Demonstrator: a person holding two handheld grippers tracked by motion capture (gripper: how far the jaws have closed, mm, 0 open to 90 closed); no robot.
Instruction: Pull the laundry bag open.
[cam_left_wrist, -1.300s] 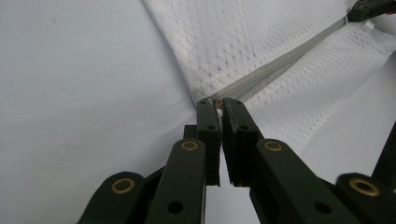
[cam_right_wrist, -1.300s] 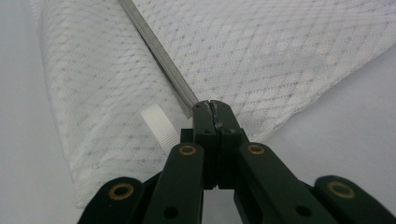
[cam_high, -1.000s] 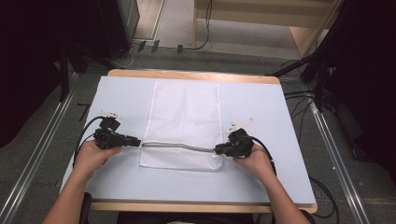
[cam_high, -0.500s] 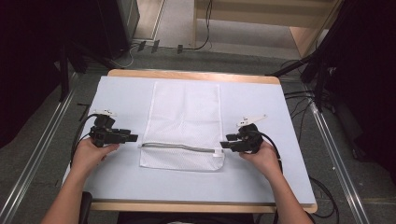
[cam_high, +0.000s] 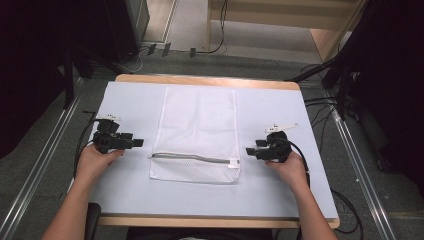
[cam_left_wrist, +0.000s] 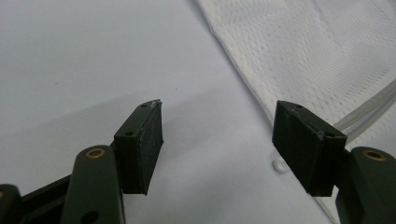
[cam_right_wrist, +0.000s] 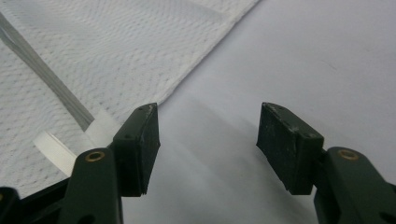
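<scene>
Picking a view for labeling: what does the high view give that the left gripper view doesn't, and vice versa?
High view: the whole white mesh laundry bag flat on the table, its zipper near the bottom edge, both hands, and the right tongs set off the bag's right side.

Left gripper view: the mesh weave up close and the left tongs with jaws apart, empty.

Both: the bag's left edge, the pale table cover, the left tongs clear of the bag.

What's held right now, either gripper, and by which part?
Nothing. The left gripper and right gripper both stand open over the table cover, one on each side of the white mesh bag, with empty gaps between their jaws.
</scene>
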